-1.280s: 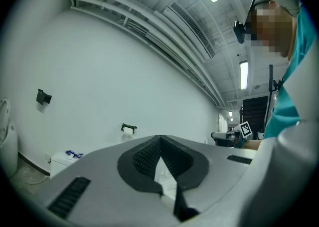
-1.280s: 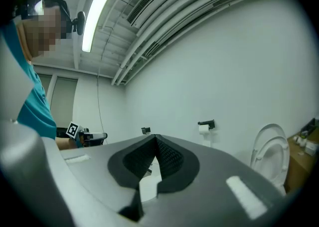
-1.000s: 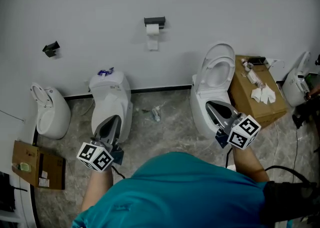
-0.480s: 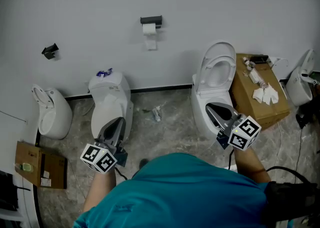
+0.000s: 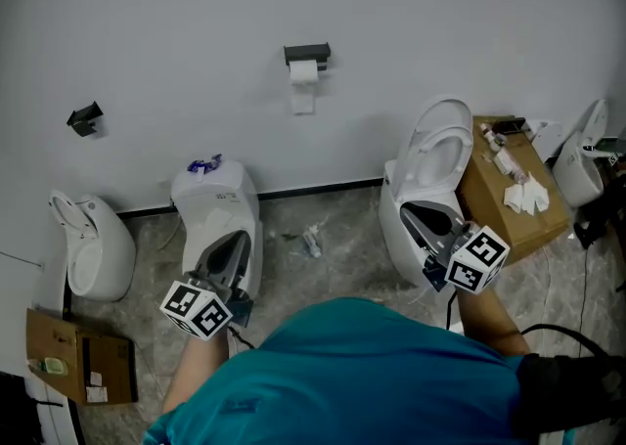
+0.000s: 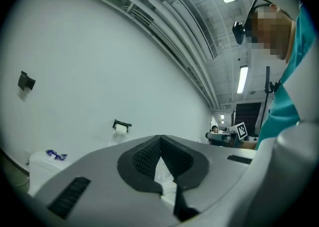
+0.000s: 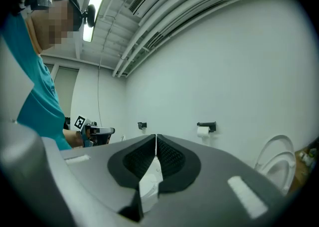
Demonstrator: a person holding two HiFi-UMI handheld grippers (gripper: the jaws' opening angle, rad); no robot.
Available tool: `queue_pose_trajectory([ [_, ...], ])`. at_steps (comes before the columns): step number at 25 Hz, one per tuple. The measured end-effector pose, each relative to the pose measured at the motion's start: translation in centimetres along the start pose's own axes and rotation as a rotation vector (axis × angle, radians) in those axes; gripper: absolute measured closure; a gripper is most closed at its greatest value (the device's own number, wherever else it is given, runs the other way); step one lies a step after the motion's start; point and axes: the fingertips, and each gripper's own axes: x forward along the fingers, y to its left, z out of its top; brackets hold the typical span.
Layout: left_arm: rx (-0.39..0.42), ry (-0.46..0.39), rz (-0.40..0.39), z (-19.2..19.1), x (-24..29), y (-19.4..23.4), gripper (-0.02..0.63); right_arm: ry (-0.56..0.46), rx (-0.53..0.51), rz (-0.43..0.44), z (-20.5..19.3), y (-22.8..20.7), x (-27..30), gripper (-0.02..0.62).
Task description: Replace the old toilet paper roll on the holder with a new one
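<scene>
A black holder (image 5: pixel 306 50) is fixed to the grey wall, with a white paper roll (image 5: pixel 304 71) on it and a sheet hanging down. My left gripper (image 5: pixel 235 238) is held level over the left toilet, far short of the wall, with its jaws shut and nothing between them. My right gripper (image 5: pixel 413 210) hovers over the right toilet, also shut and empty. In the left gripper view the holder (image 6: pixel 121 124) lies far off, left of the gripper (image 6: pixel 160 137). The right gripper view shows the holder (image 7: pixel 207 125) beyond and right of the gripper (image 7: pixel 156 136).
A closed toilet (image 5: pixel 217 203) stands left, an open-lidded toilet (image 5: pixel 438 155) right. Beside that is a cardboard box (image 5: pixel 494 203) with tissues and small items on top. A white fixture (image 5: pixel 83 243) and a floor box (image 5: pixel 73 365) sit far left. A second black bracket (image 5: pixel 84 117) hangs on the wall. Litter (image 5: pixel 311 238) lies between the toilets.
Both grippers have moved with the person a little nearer the wall. In the head view the left fixture and the floor box have slid down and left. Both jaws stay shut.
</scene>
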Motion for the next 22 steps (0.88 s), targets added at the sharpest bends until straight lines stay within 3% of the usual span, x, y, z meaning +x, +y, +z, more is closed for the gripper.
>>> queue_pose_trajectory([
  [6, 0.024, 0.025, -0.055, 4.2, 1.6, 8.3, 0.597, -0.032, -0.019, -0.037, 2.4, -0.2, 9.6, 0.591],
  [12, 0.015, 0.034, -0.074, 5.6, 2.7, 14.9, 0.597, -0.016, -0.01, -0.058, 2.4, -1.1, 16.6, 0.591],
  [22, -0.019, 0.056, -0.047, 4.5, 7.1, 19.3, 0.597, 0.016, 0.008, -0.036, 1.5, -6.1, 21.5, 0.591],
])
